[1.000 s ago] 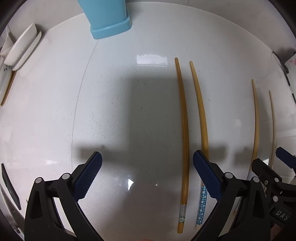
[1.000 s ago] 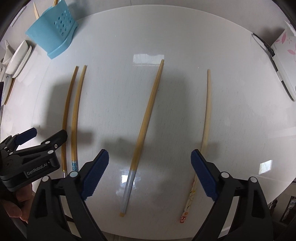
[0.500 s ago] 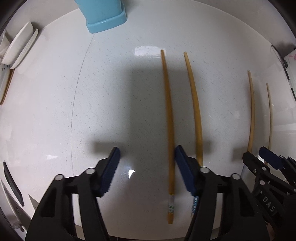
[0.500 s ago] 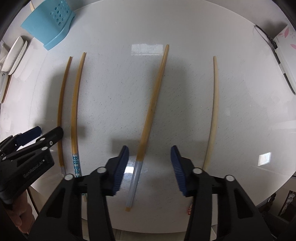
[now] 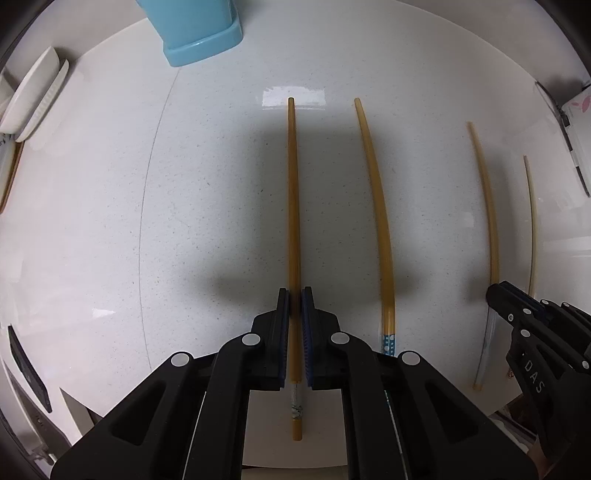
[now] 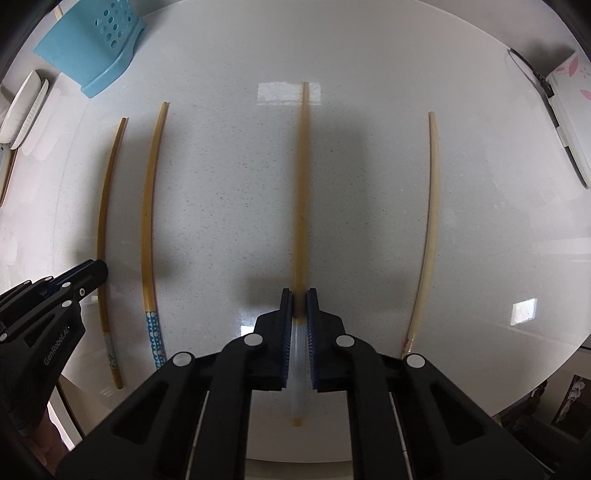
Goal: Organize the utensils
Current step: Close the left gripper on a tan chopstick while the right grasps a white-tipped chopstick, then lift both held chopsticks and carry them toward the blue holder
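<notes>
left gripper [image 5: 295, 295]: pads clamped on the leftmost chopstick [image 5: 293, 206], catching it near its thick end, on the side of the table farthest from the blue utensil holder [image 5: 195, 33].
right gripper [image 6: 300, 295]: pads clamped on the clear-handled chopstick [image 6: 301, 192], right where its amber shaft meets the frosted handle, likewise at the end far from the holder.
grip risk: both holds sit close to the handle ends, so most of each stick hangs out ahead of the pads. On lifting, I judge the long tips could droop or swivel between the pads.
dotted chopstick [image 5: 376, 206]: lies loose on the white table [image 5: 110, 221], just beside the left gripper's stick on the side away from the holder. A sideways drift while lifting could knock it and send it rolling.
pale chopstick [image 6: 428, 229]: lies loose, the farthest of the four from the holder, well apart from the right gripper's stick.
table edge: the handle ends of all four sticks lie near the edge opposite the holder, so a nudged stick might roll or slide off there.
two-arm risk: the grippers work side by side; crossing paths towards the holder could clash the sticks or the arms.
blue utensil holder: stands at the far side, beyond all the tips. A tilted stick may strike its rim instead of dropping in.
white dishes [image 5: 33, 96]: stacked beside the holder, on its side away from the chopsticks. A wide swing could hit them.
</notes>
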### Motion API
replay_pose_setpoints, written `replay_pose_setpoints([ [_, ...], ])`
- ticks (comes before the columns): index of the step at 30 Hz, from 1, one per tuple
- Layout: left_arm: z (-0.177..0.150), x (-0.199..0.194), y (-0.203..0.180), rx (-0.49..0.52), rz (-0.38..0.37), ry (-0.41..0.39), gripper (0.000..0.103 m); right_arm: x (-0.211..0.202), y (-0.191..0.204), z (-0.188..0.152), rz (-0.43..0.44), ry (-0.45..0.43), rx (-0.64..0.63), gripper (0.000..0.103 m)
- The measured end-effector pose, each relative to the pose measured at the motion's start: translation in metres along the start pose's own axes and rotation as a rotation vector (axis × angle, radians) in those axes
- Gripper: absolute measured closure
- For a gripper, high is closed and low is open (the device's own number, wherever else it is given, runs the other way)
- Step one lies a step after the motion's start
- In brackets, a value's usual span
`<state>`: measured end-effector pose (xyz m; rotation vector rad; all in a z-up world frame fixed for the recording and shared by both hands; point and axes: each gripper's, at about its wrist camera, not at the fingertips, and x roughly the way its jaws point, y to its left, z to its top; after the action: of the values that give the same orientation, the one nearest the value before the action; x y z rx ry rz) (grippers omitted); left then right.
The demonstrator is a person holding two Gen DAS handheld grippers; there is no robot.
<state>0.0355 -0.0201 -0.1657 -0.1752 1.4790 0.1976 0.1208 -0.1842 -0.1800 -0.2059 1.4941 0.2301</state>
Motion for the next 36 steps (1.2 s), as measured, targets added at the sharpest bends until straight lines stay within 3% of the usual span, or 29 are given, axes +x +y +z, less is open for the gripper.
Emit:
replay_pose_setpoints([
  [7, 0.006, -0.009, 0.002, 0.002, -0.020, -0.026, 0.097, -0.007, -0.007, 0.008, 0.027, -0.015, 0.008, 0.096],
  [28, 0.013, -0.052, 0.020, -0.015, -0.073, -0.135, 0.097, -0.049, -0.024, -0.006, 0.106, -0.184, 0.009, 0.097],
  [36, 0.002, -0.094, 0.022, -0.034, -0.108, -0.224, 0.097, -0.072, -0.023, 0.013, 0.136, -0.253, -0.006, 0.096],
])
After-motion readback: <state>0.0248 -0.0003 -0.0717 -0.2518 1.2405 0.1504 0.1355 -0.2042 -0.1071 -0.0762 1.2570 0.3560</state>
